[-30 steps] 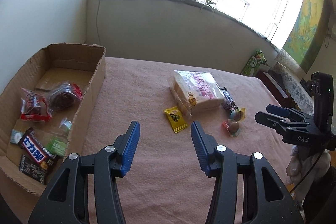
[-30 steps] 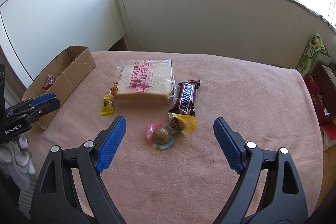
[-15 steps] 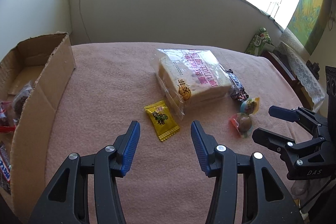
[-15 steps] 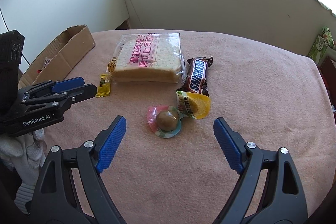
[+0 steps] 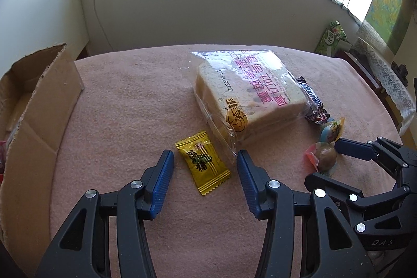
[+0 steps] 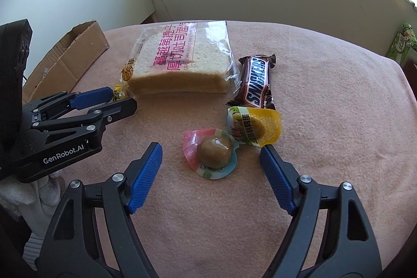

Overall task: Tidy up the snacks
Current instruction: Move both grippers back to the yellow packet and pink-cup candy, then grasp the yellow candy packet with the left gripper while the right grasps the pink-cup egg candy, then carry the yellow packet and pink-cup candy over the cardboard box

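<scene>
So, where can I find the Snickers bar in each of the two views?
Left wrist view: Snickers bar, right of centre, mostly hidden behind the bread bag.
Right wrist view: upper middle, in full view, just right of the bread bag.
Shared landmark: the bread bag.

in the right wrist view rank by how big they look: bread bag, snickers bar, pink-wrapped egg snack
1. bread bag
2. snickers bar
3. pink-wrapped egg snack, though it lies nearer the camera and looks close to the snickers bar, so that order is unsure.
</scene>
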Tool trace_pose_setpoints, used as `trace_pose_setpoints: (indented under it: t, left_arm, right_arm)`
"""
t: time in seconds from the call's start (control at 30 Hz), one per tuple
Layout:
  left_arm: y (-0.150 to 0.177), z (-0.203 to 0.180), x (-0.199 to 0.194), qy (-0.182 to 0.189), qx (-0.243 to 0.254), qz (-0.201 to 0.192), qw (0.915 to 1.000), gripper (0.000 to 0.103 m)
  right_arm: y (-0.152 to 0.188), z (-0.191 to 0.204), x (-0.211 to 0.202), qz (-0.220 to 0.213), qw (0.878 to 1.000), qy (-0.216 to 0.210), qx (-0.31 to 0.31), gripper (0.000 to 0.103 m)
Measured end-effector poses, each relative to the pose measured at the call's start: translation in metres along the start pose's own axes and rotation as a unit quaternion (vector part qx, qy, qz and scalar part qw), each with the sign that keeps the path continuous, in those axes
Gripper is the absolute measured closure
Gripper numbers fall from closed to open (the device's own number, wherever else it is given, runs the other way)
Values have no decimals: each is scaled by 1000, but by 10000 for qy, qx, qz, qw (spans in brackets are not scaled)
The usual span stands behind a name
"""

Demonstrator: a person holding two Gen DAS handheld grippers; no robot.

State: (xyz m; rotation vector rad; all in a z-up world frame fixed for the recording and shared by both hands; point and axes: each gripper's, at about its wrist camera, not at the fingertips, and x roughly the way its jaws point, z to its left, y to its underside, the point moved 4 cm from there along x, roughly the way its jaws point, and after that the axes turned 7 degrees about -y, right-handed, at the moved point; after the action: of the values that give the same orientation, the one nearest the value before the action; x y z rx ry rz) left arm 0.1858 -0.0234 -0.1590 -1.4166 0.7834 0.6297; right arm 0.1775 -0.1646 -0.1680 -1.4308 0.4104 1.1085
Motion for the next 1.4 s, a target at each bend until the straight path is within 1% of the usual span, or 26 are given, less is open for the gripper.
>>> trace_pose_setpoints:
  t: [0.1,0.13,0.2,0.27,0.3,0.33,0.37,0.47,0.67,0.93,1.17,1.4]
  left_arm:
    - [-1,0,2,-75,35,-12,10000,61]
    - [-1,1,1,-89,51,-12,9999,62]
    - [0,4,1,-112,53,-13,9999,66]
    - [0,5,1,-137,34,-18,9999,74]
    - [0,6,1,-155,35,-19,9999,76]
    - [-1,6,1,-165,47,-17,9999,80]
    - [0,7,1,-156,56,-16,9999,80]
    - [2,7,-1,-142,91,-14,9999,81]
    - [10,8,-9,-75,81,-31,9999,81]
    - [22,16,-26,47,-67,-96,9999,81]
    - [26,23,-49,116,-195,-304,9993,81]
    - [29,36,-76,144,-356,-572,9976,81]
  right_arm:
    - [-2,5,4,5,9999,99,-83,22]
    - [-2,5,6,13,9999,139,-102,24]
    - [-3,7,7,6,9996,256,-146,31]
    - [-3,7,7,-6,9991,371,-184,41]
    - [-3,7,7,-8,9989,418,-198,44]
    - [-3,7,7,-9,9987,463,-217,50]
    - [-3,7,7,-6,9986,480,-235,54]
    - [-3,8,6,-3,9984,492,-270,60]
    - [4,4,-3,-32,9992,355,-192,65]
    - [19,-5,-23,-105,9998,110,156,67]
    - [26,-3,-44,-282,9991,31,316,68]
    - [21,17,-63,-477,9987,-14,193,68]
